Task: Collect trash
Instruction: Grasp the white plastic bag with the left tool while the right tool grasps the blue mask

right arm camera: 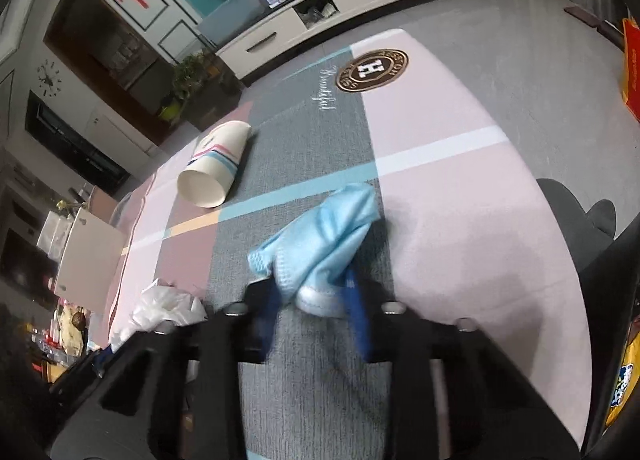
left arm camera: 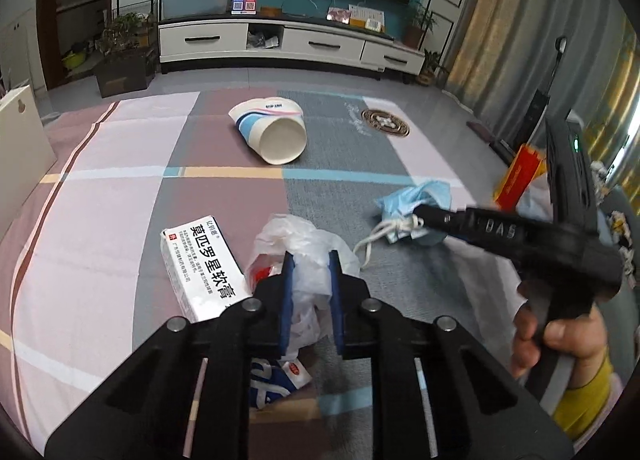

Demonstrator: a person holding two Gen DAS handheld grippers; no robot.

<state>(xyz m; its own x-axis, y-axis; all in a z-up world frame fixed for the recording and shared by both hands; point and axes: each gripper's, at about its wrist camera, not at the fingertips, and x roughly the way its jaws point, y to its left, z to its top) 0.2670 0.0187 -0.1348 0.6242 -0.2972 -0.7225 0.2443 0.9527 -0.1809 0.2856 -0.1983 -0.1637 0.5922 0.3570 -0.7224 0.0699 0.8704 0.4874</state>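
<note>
My left gripper (left arm camera: 310, 292) is clenched on the plastic bag (left arm camera: 304, 240) near me, and my right gripper (right arm camera: 312, 300) grasps the blue mask (right arm camera: 320, 236). I think the pickup step is underway; next I must lift both. The cup (left arm camera: 272, 132) lies far, the box (left arm camera: 204, 260) left.

Both fisheye wrist cameras look steeply down along their own fingers, close over the patchwork cloth (left arm camera: 120, 196) and facing the TV cabinet (left arm camera: 288, 46) across the room (the right view is rolled, its horizon tilted), sharing the paper cup (left arm camera: 270, 131), the blue mask (right arm camera: 320, 244) and the white plastic bag (right arm camera: 168, 306).
</note>
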